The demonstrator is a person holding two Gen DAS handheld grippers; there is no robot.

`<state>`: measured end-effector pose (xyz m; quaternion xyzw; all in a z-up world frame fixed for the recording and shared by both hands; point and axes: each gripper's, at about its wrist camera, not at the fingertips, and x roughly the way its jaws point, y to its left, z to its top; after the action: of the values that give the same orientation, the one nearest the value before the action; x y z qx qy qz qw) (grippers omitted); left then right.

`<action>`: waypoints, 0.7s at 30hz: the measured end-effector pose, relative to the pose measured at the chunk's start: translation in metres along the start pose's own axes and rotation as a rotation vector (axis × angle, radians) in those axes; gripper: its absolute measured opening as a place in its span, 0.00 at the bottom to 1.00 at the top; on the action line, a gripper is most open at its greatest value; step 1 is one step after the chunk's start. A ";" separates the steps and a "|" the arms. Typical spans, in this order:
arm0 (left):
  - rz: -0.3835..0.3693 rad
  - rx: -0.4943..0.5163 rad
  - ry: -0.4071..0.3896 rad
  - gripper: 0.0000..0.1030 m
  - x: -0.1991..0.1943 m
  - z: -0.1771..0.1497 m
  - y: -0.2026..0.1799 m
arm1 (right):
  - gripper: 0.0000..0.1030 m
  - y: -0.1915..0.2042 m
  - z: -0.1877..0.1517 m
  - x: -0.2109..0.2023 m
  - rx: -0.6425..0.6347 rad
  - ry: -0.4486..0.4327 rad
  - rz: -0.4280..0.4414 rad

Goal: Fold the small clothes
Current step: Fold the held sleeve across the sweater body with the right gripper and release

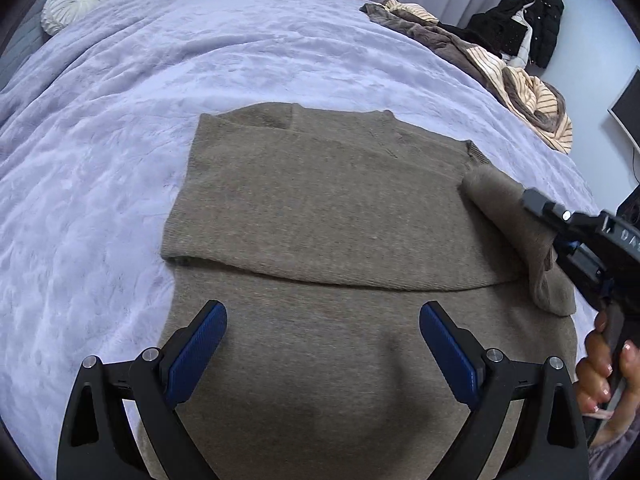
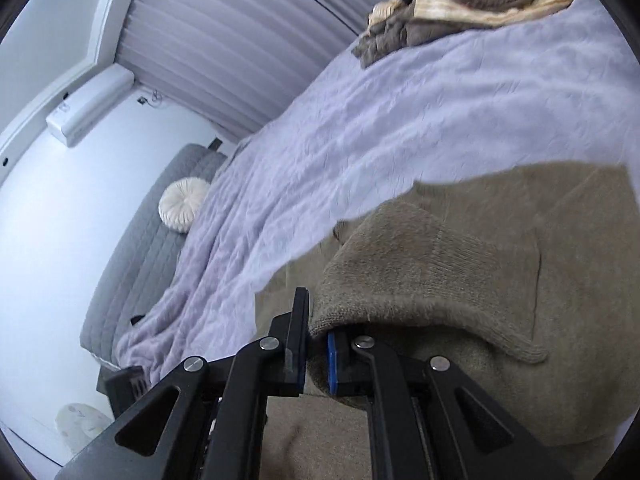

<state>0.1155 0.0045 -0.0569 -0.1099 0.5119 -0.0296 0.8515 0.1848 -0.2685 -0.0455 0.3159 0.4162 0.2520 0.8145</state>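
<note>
A brown knit sweater (image 1: 320,208) lies flat on the lilac bedspread (image 1: 120,120), with one layer folded over across its middle. My left gripper (image 1: 323,320) is open and empty, hovering just above the sweater's near part. My right gripper (image 1: 554,236) comes in from the right and is shut on the sweater's right sleeve (image 1: 508,216), lifting it off the body. In the right wrist view the right gripper (image 2: 318,344) pinches the sleeve's knit edge (image 2: 420,280) between its blue pads; the sweater body (image 2: 580,248) lies beyond.
A pile of brown and cream striped clothes (image 1: 500,68) lies at the bed's far right edge. A round white cushion (image 1: 76,0) sits at the far left. Dark jackets (image 1: 532,28) hang on the wall. A person's hand (image 1: 604,364) holds the right gripper.
</note>
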 end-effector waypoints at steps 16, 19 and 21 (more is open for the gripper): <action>-0.081 -0.059 -0.017 0.95 0.009 0.001 0.041 | 0.09 -0.038 0.001 -0.015 0.264 -0.111 -0.131; -0.091 -0.077 -0.039 0.95 0.003 0.005 0.054 | 0.09 0.004 0.011 0.009 0.057 -0.062 -0.166; -0.095 -0.087 -0.051 0.95 -0.001 0.007 0.062 | 0.09 0.040 0.006 0.033 -0.123 -0.005 -0.206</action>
<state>0.1171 0.0664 -0.0664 -0.1717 0.4850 -0.0449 0.8563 0.2009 -0.2214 -0.0312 0.2216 0.4281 0.1912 0.8550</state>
